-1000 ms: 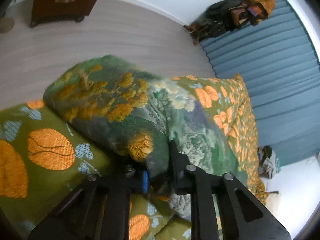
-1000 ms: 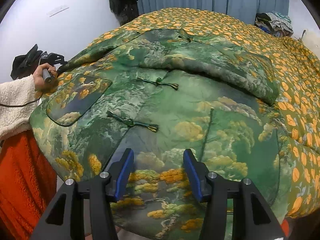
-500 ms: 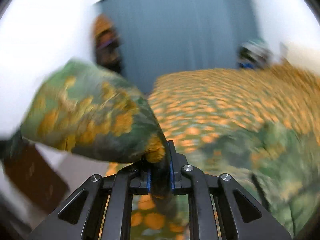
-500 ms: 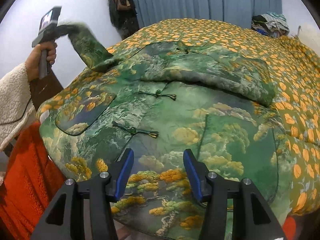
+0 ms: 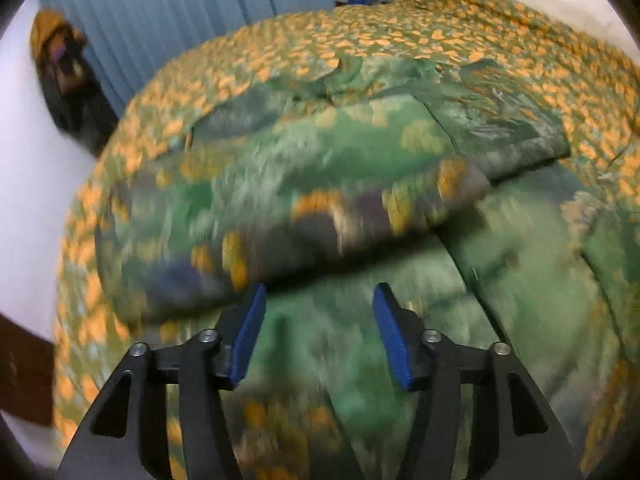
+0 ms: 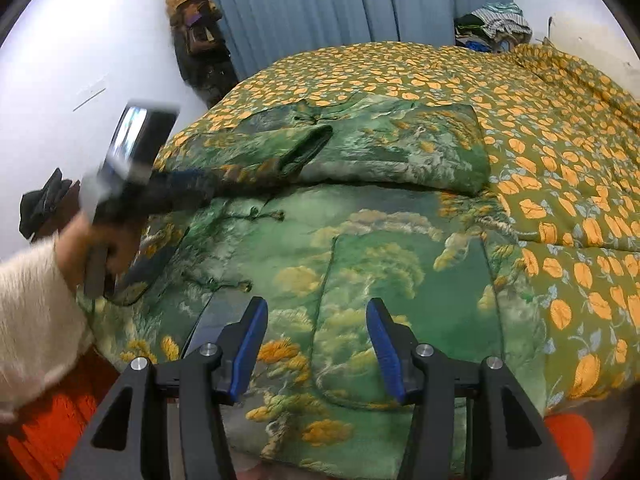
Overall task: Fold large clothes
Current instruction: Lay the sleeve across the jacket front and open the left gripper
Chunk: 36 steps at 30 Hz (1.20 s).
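L wrist view: heavy motion blur. The green padded jacket (image 5: 360, 184) lay spread on the orange-leaf bedspread (image 5: 460, 28), and its left sleeve (image 5: 304, 216) was draped across the chest, edges too smeared to judge alignment. Left gripper (image 5: 316, 336) was wide open w/ nothing between the blue pads (image 5: 246, 344), hovering just above the fabric below the sleeve; can't tell if it touched. Risk, my read: the puffy sleeve is only resting there, unpinned, so it could spring or slide off toward the bed edge. With blur this heavy, the next grab could also land on the wrong layer.

R wrist view: sharp. Jacket filled the near half of the bed, collar at the far end, frog buttons (image 6: 264, 214) down the front. Both sleeves looked folded in: right sleeve (image 6: 420, 160) flat across the top, left one's cuff (image 6: 308, 148) lying over it. Right gripper (image 6: 316, 340) was also wide open, empty, above the hem (image 6: 340, 440); contact unclear. Left hand (image 6: 100, 248) w/ its tool was blurred at the jacket's left side. Risk: the hem hangs near the bed edge, so a one-sided lift by either claw would prob skew the fold, and the thick padding may slip from a shallow pinch.
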### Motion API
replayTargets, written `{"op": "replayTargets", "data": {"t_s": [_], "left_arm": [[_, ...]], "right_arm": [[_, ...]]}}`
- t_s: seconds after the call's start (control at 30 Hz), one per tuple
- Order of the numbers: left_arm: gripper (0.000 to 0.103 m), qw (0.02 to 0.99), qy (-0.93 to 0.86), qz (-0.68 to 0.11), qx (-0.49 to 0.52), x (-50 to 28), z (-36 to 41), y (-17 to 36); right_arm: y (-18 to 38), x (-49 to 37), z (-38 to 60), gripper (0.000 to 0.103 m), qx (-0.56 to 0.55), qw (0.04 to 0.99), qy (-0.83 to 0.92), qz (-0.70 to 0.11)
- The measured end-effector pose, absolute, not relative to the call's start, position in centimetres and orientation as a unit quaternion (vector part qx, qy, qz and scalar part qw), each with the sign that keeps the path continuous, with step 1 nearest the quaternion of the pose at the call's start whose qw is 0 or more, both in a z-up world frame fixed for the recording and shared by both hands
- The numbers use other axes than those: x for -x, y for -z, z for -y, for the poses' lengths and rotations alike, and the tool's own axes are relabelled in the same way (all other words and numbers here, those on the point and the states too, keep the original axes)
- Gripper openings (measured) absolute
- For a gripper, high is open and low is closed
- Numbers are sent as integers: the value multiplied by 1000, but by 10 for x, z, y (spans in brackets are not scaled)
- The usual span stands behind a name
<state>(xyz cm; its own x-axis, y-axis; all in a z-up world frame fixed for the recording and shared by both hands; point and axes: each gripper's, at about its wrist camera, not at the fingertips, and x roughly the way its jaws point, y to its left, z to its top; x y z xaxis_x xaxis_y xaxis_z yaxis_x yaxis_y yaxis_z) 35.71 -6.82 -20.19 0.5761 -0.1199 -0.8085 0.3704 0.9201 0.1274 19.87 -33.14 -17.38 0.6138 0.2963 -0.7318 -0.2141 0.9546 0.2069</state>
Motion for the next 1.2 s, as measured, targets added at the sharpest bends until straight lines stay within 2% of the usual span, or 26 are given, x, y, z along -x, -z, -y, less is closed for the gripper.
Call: {"op": "replayTargets", "data": {"t_s": [0.13,0.2,0.33,0.47,0.5,0.53,0.57,0.63,0.77,0.87,0.97,1.0,1.13,1.2], "left_arm": [[76,890,132,-428,-89,-329,40,185],[78,898,121,-420,-47,-317,19,178],[79,904,101,-415,10,-300,-9,187],[79,900,91,-425,37,-298,-25,199],[79,901,89,-424,39,-296,-28,202],[79,901,87,-423,40,-293,-33,202],[79,903,81,-421,43,-290,-38,204],[79,903,75,-419,57,-285,-47,207],[79,899,82,-424,74,-288,-52,208],[79,898,83,-425,81,-294,-50,204],[79,895,89,-428,84,-305,-50,192],[79,897,88,-425,87,-311,-52,186],[81,905,91,-402,104,-355,-60,155],[81,902,101,-411,89,-390,-53,151]], "right_arm": [[162,-251,331,54,-92,889,-166,-417],[163,-297,329,55,-148,874,-178,-428],[179,-374,305,55,-194,848,-196,-452],[217,-423,280,55,-225,806,-194,-512],[224,-427,276,48,-236,795,-199,-522],[229,-429,272,19,-236,788,-203,-532],[228,-431,267,15,-222,789,-201,-537],[209,-431,260,14,-185,817,-199,-509],[168,-450,260,14,-144,861,-185,-451],[183,-472,254,14,-95,865,-160,-466],[218,-475,252,35,-62,844,-129,-517],[220,-469,251,37,-48,849,-127,-511],[176,-439,244,38,6,906,-128,-403],[161,-435,231,37,13,906,-183,-383]]}}
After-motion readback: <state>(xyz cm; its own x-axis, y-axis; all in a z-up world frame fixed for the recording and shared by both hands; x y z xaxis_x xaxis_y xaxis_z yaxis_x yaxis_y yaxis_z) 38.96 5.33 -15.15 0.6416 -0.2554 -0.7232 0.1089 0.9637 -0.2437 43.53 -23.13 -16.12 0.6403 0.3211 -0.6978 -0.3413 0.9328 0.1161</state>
